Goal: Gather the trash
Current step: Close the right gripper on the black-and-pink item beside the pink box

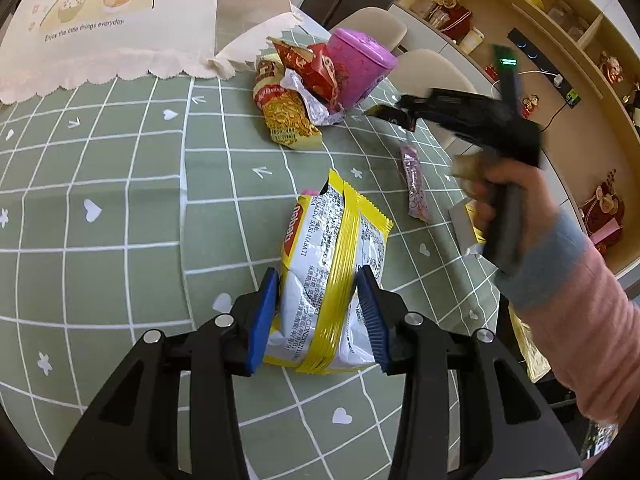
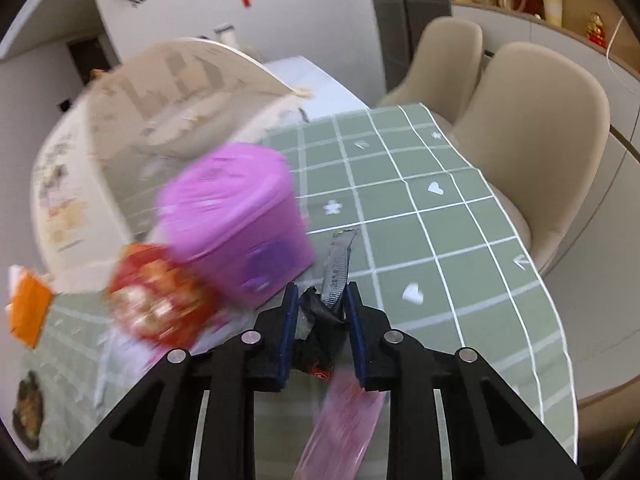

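Right now my left gripper is clamped on the yellow snack pack, pads pressing both sides w/ the far end resting on the green checked cloth. My right gripper has pinched down on a small dark wrapper, a silvery strip sticking up past the tips; it looks lifted off the table, but the pic is blurry.

Other trash is still out: the pink cup, the red wrapper, the noodle pack and a pink sachet, all near the paper bag.

Risks, imo: the dark wrapper is thin and crumpled, so it could slip out mid-carry. Swinging the right side fast near the cup could knock it over. The yellow pack is puffy and slick, so a tilt might let it slide.
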`<state>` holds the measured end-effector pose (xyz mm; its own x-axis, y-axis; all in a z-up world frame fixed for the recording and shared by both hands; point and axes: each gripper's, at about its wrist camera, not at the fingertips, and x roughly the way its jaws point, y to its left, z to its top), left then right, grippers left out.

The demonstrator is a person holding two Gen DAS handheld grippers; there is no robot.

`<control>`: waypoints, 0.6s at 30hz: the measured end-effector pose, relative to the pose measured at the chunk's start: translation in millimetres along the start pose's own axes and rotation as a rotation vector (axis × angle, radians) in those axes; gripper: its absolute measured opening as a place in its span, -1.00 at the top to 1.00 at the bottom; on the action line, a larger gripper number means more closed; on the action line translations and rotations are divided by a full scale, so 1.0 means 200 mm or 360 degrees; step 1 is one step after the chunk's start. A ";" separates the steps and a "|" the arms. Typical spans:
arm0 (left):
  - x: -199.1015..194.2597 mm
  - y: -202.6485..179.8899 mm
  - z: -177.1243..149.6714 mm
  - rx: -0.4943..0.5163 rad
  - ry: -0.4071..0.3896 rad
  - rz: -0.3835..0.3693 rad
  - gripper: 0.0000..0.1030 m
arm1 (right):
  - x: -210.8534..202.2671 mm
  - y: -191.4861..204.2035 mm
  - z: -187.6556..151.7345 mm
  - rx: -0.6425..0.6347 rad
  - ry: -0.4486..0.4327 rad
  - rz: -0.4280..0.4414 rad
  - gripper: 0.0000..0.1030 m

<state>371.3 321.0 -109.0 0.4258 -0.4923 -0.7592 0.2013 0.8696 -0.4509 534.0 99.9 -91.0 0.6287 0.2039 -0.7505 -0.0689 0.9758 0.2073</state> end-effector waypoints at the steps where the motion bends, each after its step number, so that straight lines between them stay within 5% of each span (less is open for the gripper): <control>1: 0.01 0.00 0.00 -0.0003 0.0007 0.0002 0.26 | -0.06 0.01 -0.02 -0.0012 -0.0010 0.0023 0.61; 9: 0.00 -0.11 -0.07 0.0034 0.0032 0.0067 0.49 | -0.48 0.02 -0.28 -0.0092 -0.0031 0.0095 0.61; 18: -0.12 -0.25 -0.11 -0.0039 -0.0124 0.0098 0.54 | -0.64 -0.11 -0.59 -0.0082 0.0113 0.0142 0.61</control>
<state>331.6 289.0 -78.2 0.5043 -0.4328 -0.7472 0.1514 0.8963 -0.4169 364.2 61.7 -73.9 0.5621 0.2933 -0.7733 -0.1629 0.9559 0.2442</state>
